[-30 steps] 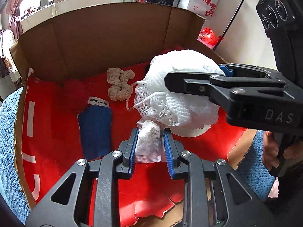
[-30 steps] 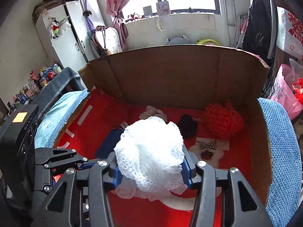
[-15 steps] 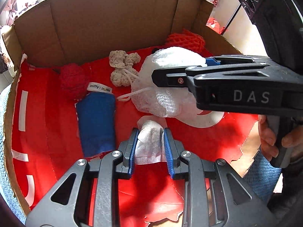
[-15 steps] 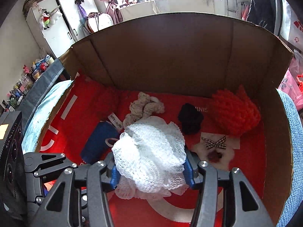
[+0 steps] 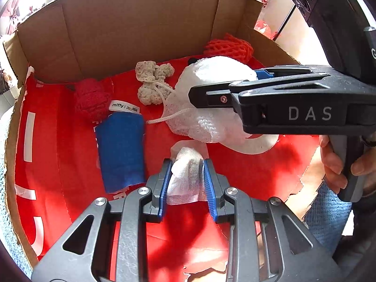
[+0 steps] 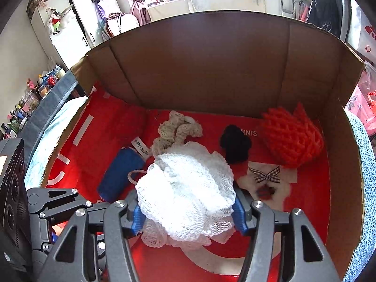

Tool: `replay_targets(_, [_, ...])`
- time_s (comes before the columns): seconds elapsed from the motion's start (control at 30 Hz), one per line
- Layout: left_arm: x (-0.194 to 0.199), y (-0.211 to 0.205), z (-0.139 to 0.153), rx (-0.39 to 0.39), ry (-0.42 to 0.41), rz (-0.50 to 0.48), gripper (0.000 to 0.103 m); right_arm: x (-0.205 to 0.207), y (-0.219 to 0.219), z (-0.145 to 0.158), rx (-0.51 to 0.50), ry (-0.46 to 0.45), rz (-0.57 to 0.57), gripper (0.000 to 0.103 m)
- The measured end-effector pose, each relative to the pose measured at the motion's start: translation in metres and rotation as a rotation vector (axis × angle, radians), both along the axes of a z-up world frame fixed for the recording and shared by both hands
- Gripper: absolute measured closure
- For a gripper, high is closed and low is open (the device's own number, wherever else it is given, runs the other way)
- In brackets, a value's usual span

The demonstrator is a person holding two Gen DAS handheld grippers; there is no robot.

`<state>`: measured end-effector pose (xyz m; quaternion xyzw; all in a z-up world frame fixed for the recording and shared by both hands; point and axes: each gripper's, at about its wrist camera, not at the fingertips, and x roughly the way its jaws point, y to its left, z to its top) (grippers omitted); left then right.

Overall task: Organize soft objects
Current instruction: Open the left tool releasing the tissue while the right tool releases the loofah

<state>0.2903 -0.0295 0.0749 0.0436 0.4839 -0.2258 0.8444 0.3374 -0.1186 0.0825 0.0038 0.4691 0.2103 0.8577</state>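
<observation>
A cardboard box (image 6: 211, 58) with a red floor holds soft things. My right gripper (image 6: 188, 213) is shut on a white mesh bath puff (image 6: 188, 188) and holds it low over the middle of the box floor. The puff also shows in the left wrist view (image 5: 211, 103), with the right gripper (image 5: 293, 103) above it. My left gripper (image 5: 185, 176) is shut on a small white gauze cloth (image 5: 185, 174) just above the floor, near the box's front.
On the floor lie a blue cloth roll (image 5: 121, 150), a red knit ball (image 5: 91, 101), a beige crochet piece (image 5: 152, 82), an orange-red net sponge (image 6: 291, 138), a black pompom (image 6: 235, 145) and a card with a checked bow (image 6: 268, 174). Tall box walls stand behind.
Both grippers have moved down and forward into the box with their loads. The puff is now close to the floor, and more of the items at the back have come into view.
</observation>
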Motion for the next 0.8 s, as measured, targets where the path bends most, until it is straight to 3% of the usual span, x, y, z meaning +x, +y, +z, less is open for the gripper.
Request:
replay_targets(0.17, [0.000, -0.001, 0.000, 0.011, -0.002, 0.000, 0.072, -0.001, 0.001, 0.000, -0.010, -0.006, 0.008, 0.039])
replay_targets(0.2, [0.000, -0.001, 0.000, 0.011, -0.002, 0.002, 0.065, -0.001, 0.002, 0.001, -0.013, -0.008, 0.010, 0.039])
replay_targets(0.23, [0.000, -0.001, -0.001, 0.012, -0.003, 0.002, 0.051, -0.002, 0.002, 0.001, -0.015, -0.010, 0.011, 0.039])
replay_targets(0.27, [-0.001, -0.001, -0.001, 0.009, -0.006, 0.003, 0.047, -0.002, 0.002, 0.001, -0.018, -0.010, 0.011, 0.038])
replay_targets(0.67, [-0.009, 0.003, 0.006, -0.006, -0.033, 0.005, 0.047, -0.005, 0.001, 0.004, -0.023, -0.023, 0.013, 0.027])
replay_targets(0.8, [-0.013, 0.003, 0.009, -0.020, -0.044, 0.010, 0.042, -0.009, -0.001, 0.008, -0.020, -0.032, 0.009, 0.022])
